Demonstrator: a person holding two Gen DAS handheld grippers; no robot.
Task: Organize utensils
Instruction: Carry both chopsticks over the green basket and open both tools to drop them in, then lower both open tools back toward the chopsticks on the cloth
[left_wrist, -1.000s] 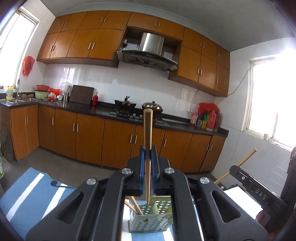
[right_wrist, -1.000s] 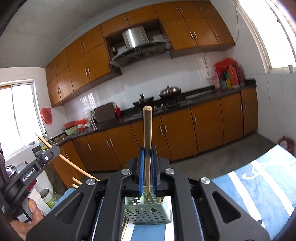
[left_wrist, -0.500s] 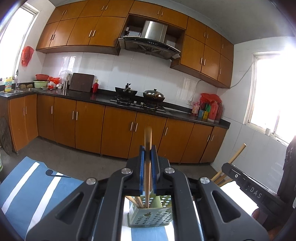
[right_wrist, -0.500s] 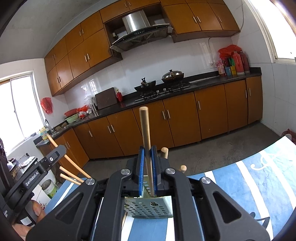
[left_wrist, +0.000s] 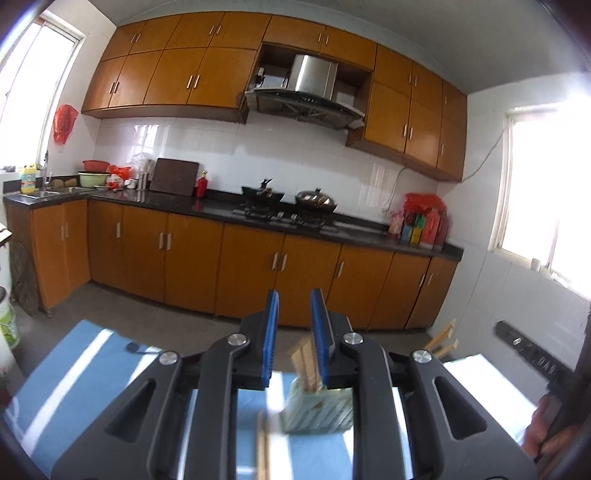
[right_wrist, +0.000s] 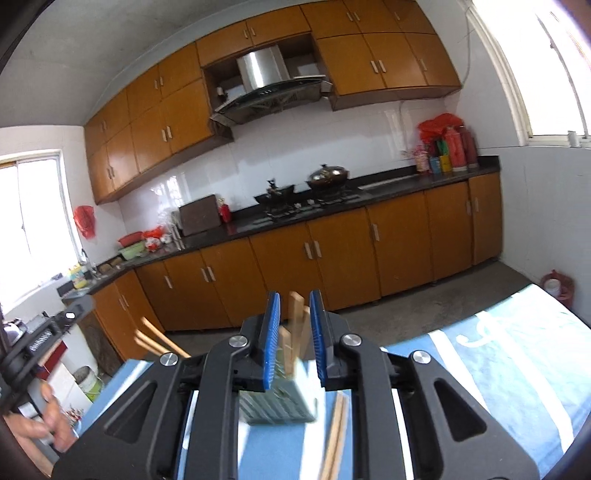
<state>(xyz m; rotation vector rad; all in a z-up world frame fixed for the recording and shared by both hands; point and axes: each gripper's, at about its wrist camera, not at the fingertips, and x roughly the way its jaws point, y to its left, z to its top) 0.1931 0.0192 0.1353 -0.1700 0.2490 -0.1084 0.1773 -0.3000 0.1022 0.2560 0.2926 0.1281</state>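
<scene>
Both tools — left tool (left_wrist: 294, 339), right tool (right_wrist: 294, 339) — just parted (nothing gripped) above the perforated holder (right_wrist: 275, 406).

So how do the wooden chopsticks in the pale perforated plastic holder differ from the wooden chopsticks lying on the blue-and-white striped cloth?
The wooden chopsticks in the holder stand on end, leaning slightly; the wooden chopsticks lying on the cloth are flat. The first are already sorted into the pale perforated plastic holder; the second rest loose on the blue-and-white striped cloth beside it. Standing ones number several, lying ones look like one pair. Both share the same light wood.
</scene>
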